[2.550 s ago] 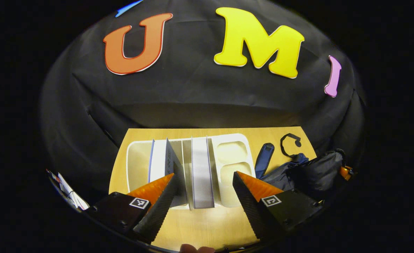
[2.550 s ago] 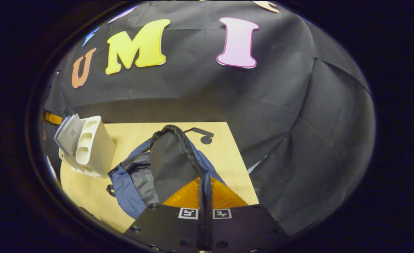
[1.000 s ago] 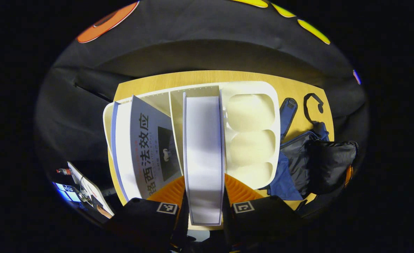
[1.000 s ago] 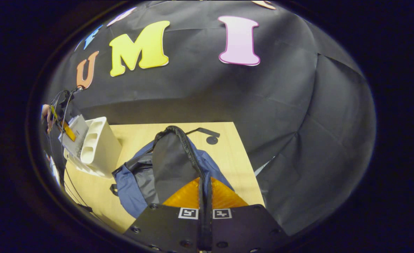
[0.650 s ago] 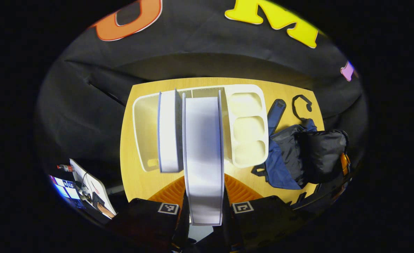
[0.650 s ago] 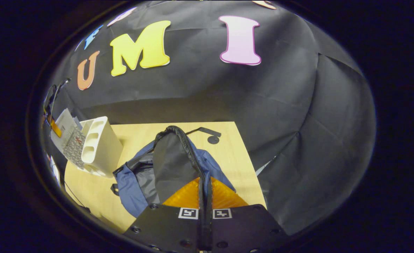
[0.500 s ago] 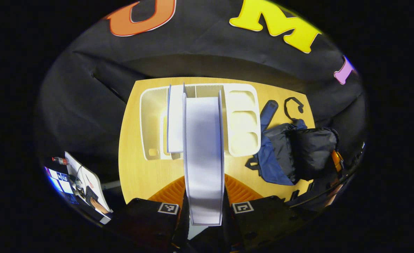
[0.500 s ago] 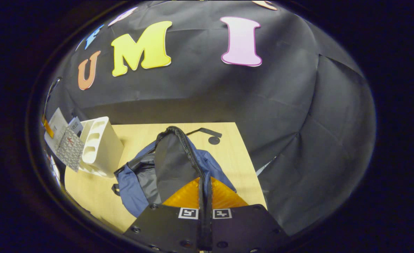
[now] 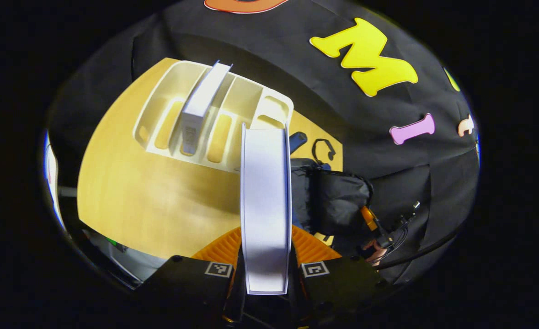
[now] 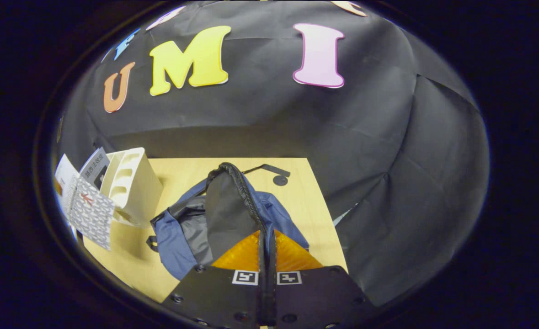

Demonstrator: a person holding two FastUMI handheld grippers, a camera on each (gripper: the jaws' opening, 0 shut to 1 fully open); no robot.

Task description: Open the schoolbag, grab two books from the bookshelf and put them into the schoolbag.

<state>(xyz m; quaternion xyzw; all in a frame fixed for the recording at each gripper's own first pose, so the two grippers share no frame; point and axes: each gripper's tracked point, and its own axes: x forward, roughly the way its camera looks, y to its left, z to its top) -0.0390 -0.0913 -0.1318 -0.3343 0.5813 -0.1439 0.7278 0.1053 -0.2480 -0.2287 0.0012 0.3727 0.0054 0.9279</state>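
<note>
while the left claw [image 9: 265, 256] clasps a book [image 9: 264, 201], the right claw [image 10: 267, 256] pinches the schoolbag [image 10: 223, 214] zipper edge.

Left gripper [image 9: 265, 256], right gripper [image 10: 267, 256]: black bodies, square coded markers (one per side), round screws, ribbed fingers.

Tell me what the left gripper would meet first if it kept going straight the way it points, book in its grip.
Probably the open schoolbag: the book held by the left gripper runs forward over its dark edge, with the bookshelf beyond. Depth is unclear.
</note>
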